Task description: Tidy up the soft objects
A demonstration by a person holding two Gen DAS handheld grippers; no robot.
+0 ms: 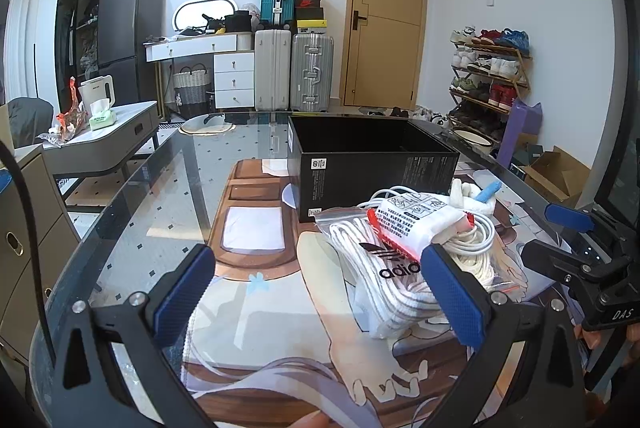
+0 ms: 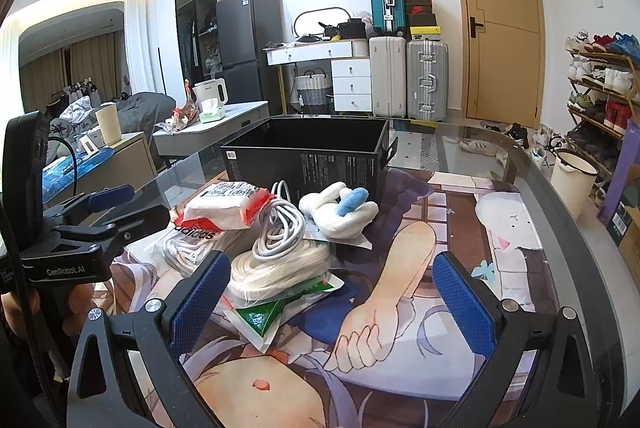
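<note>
Both grippers wait low over the desk (image 1: pixel 160 228) with nothing held; left gripper (image 1: pixel 320 292) fingers wide apart, its right-hand pad (image 1: pixel 452 296) just in front of the pile; right gripper (image 2: pixel 332 300) fingers likewise spread, the pile just beyond its left-hand pad (image 2: pixel 200 304); all soft things lie in one heap on the printed mat (image 2: pixel 400 308), on the near side of the black box (image 2: pixel 312 156); nearest in the heap, a green-printed clear bag (image 2: pixel 272 312), writing too small to read; over it a bagged white rope coil (image 2: pixel 276 268) and a loose grey-white cable (image 2: pixel 280 224); left of these a clear bag of white socks (image 1: pixel 376 268) marked "adidas", trefoil logo showing; on top a white pack (image 1: pixel 412 224) with red edge and dense print, unreadable; nearest the box, a white plush toy (image 2: pixel 340 208) with a blue part; the box stands open-topped, what shows of its inside looks empty, small white label text illegible; judgement: sorting not begun, every item left to move, presumably into the box; the grippers' housings read "GenRobot.AI" and "DAS".
</note>
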